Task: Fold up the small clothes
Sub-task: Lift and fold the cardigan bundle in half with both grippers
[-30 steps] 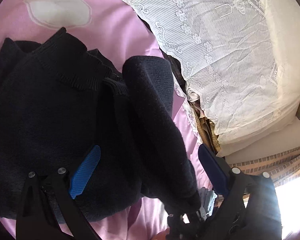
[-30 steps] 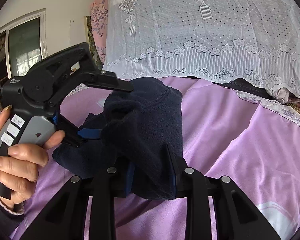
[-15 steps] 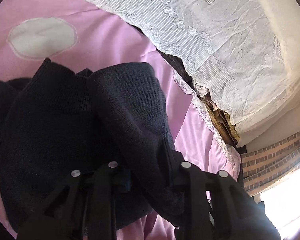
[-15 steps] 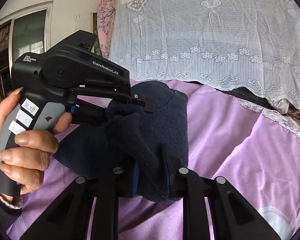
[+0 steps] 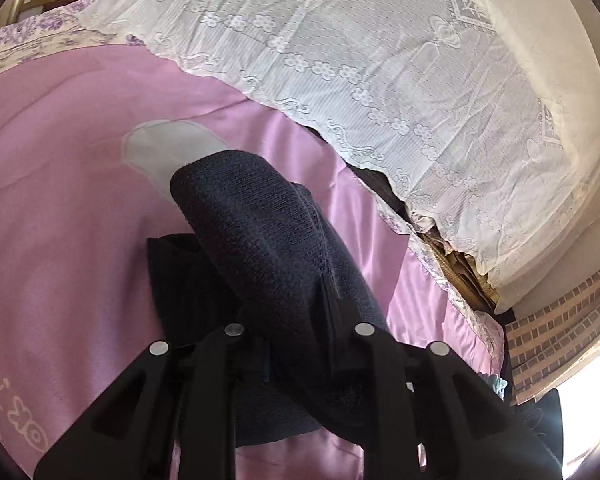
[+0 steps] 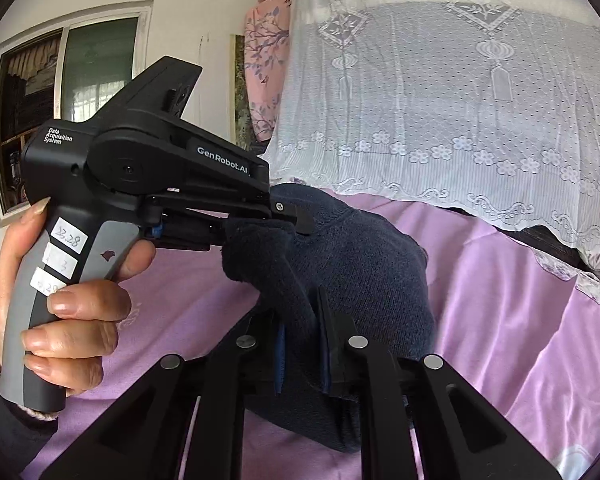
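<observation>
The left gripper — wide open a second ago — is closing on the dark sweater, lifted off the pink bedspread; the right gripper pinches another fold, jaws closing too.

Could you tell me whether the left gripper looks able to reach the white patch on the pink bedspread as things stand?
Probably not freely: the left gripper is shut on the navy sweater, whose lifted fold hangs between it and the white patch on the pink bedspread. The right gripper, closing, holds the sweater too.
</observation>
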The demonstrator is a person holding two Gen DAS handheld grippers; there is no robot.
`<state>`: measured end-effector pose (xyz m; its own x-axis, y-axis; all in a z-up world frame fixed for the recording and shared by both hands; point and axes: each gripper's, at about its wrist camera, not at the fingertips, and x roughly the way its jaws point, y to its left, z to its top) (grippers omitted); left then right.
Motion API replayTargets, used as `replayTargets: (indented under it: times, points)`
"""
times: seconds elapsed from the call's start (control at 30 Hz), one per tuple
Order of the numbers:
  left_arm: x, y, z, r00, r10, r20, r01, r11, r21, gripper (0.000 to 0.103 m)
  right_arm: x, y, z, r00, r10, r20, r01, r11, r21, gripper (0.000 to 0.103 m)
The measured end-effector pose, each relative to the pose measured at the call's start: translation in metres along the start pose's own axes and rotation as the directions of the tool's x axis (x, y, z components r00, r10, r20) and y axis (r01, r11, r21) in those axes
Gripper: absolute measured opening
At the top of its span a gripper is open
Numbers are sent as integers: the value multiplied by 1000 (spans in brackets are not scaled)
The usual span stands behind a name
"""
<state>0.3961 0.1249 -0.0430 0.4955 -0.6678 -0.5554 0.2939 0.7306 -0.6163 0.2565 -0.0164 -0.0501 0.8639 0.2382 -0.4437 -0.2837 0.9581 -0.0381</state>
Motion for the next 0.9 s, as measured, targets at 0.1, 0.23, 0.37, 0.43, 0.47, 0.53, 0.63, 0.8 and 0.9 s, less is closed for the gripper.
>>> replayTargets:
  times: [0.1,0.23,0.37,0.43,0.47,0.53,0.63,0.8,0.9]
  points:
    - [9,25,-7,998,52,-29,-52,999,-10,18,19,18,-8,998,10,-60,-12,999,-33,14]
    - [33,64,-17,991,76,-108,-83,994,-70,19,48,39,-22,985,-21,-170,2,994,-109,14]
    - [39,76,-20,990,82,-113,-92,992,-89,31,58,47,-28,973,-55,-222,20,988,-155,14]
    - [39,75,-21,989,105,-107,-114,990,-83,37,59,49,-30,970,-62,-236,23,986,-164,14]
    - [39,74,-22,988,119,-102,-127,989,-77,40,59,49,-31,969,-67,-236,27,985,-168,14]
    - [34,69,-22,986,139,-90,-145,987,-69,40,59,50,-32,970,-67,-234,25,984,-176,16]
    - [21,58,-22,980,194,-43,-195,980,-35,37,56,45,-32,971,-44,-234,7,988,-157,16]
    - [-7,39,-19,982,176,60,-176,984,-12,37,45,38,-32,976,37,-214,-63,991,-116,31]
    - [-15,27,-21,980,177,96,-180,983,29,40,22,31,-31,976,137,-171,-150,986,-67,43]
